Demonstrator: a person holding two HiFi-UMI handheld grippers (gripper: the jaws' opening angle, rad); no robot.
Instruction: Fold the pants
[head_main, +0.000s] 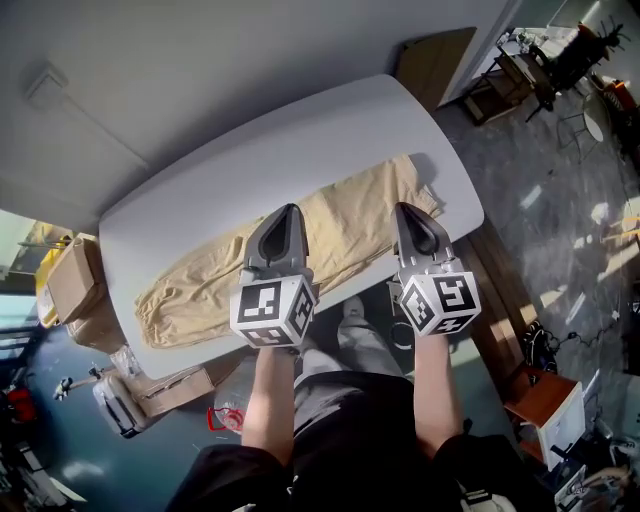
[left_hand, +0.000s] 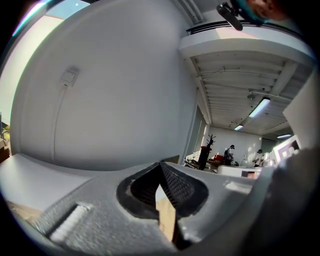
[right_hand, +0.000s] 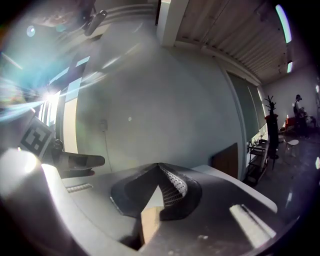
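- The worktop (head_main: 300, 150) is a long white slab with a smooth top and rounded corners. In the head view it runs slantwise from lower left to upper right.
- One pair of pants (head_main: 345, 225) in sandy tan cloth lies flat on it, stretched out along its length.
- The pants keep to the side nearest the person, with their long edge close along the worktop's near edge.
- One end lies near the right-hand corner, the other near the left-hand end.
- The cloth is rumpled, with creases all along it.
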